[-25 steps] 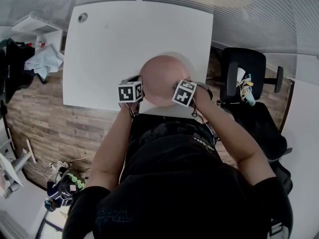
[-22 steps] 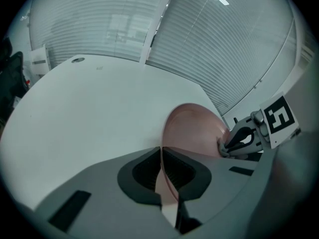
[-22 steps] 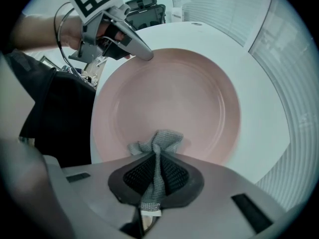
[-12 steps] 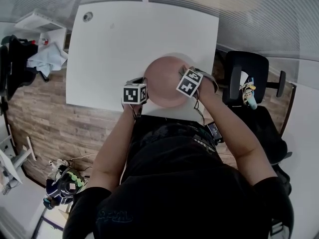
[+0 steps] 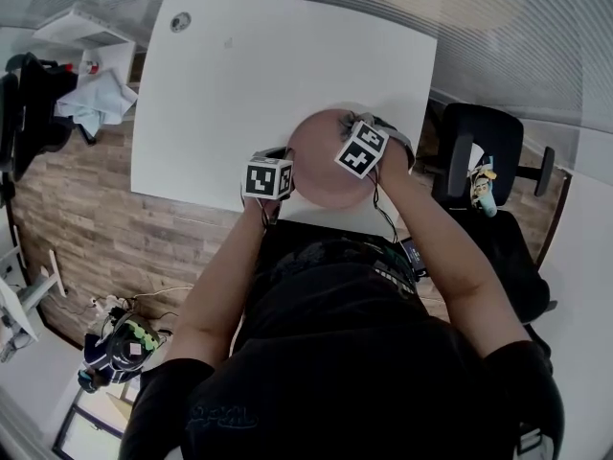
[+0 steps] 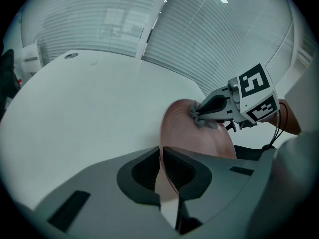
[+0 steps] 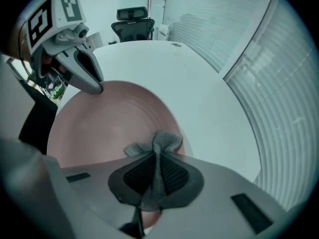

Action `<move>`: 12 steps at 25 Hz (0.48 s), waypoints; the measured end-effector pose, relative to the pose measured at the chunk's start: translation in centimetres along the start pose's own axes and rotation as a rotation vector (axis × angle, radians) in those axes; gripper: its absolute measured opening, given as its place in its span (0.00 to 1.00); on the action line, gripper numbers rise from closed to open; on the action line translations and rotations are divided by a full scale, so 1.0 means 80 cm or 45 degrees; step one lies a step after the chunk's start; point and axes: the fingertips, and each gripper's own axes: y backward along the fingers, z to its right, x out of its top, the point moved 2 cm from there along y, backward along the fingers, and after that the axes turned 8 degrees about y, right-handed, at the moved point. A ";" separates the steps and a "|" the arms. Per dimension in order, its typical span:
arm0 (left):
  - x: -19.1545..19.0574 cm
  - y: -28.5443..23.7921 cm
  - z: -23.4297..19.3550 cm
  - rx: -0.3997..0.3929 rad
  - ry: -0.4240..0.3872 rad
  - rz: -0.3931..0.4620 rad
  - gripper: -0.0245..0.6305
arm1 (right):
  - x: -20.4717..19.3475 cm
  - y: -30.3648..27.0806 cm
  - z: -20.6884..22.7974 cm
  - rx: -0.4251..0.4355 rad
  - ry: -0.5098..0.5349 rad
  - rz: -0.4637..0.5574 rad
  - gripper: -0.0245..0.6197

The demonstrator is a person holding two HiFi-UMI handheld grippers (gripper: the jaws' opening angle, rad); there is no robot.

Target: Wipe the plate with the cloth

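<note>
Over white table [image 5: 220, 84], seemingly mid-wipe: round pink plate [image 7: 104, 123] clamped in left gripper [image 6: 161, 159] fingers [image 6: 144, 171], grey mesh cloth [image 7: 159, 143] pinched in right gripper [image 7: 154, 171], against plate's edge.

Head view looks steeply down from above; both gripper views face the plate [image 7: 109, 123] closely, from opposite sides.

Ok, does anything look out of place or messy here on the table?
Nothing stands out. The left tongs pinch the pink plate by its rim, the right tongs hold the grey cloth on it, and the white table shows no spill or damage.
</note>
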 end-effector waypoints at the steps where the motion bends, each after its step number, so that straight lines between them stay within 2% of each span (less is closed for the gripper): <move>1: 0.001 0.001 0.000 -0.006 0.003 0.004 0.09 | 0.006 0.000 0.002 -0.013 0.012 0.004 0.10; 12: 0.003 0.001 0.000 -0.041 0.036 0.016 0.09 | 0.080 -0.010 -0.020 0.021 0.069 0.157 0.10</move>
